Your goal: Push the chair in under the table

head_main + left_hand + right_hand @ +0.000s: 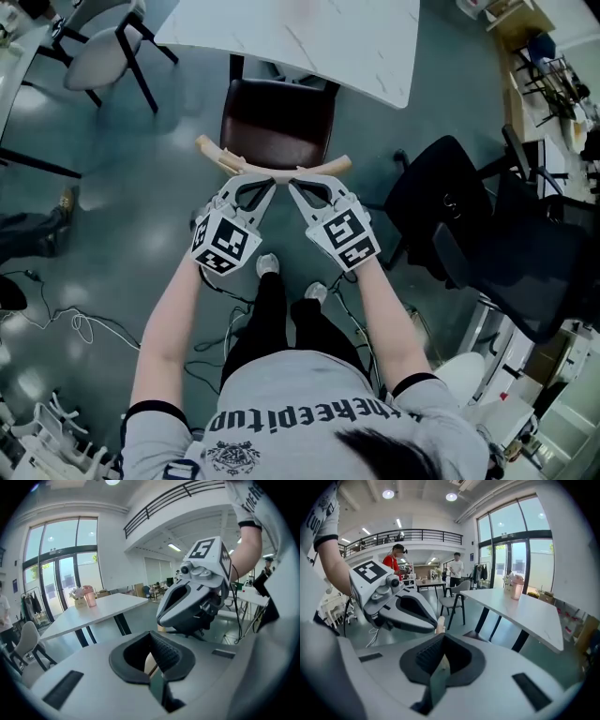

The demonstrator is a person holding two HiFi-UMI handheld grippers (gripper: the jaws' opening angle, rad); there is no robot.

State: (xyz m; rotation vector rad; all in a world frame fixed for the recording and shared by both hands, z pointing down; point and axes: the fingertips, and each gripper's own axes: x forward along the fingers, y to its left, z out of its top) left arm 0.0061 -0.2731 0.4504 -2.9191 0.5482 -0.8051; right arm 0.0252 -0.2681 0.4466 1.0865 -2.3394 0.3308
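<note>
- Several cables (80, 323) lie loose on the grey floor (150, 187) at the far left, and a grey chair (98, 56) with black legs stands above them, well apart from the work.
- Left gripper (270, 180) points forward and somewhat down at the middle of the pale wooden backrest rail (220, 155). Its jaws are clenched on that rail, and the left gripper view shows a sliver of light wood pinched between the dark ribbed pads.
- At the centre stands the chair (277, 122), its dark brown seat partly under the near edge of the white table (309, 37). The seat's rear part and the curved rail stick out toward the person.
- Right gripper (295, 178) sits just beside the left one, tips almost touching it. Its jaws are likewise clamped on the rail's middle, with wood visible between the pads in the right gripper view.
- A pink bottle (515, 587) stands on the tabletop.
- Further right, a black office chair (450, 202) stands near the brown one but apart from it.
</note>
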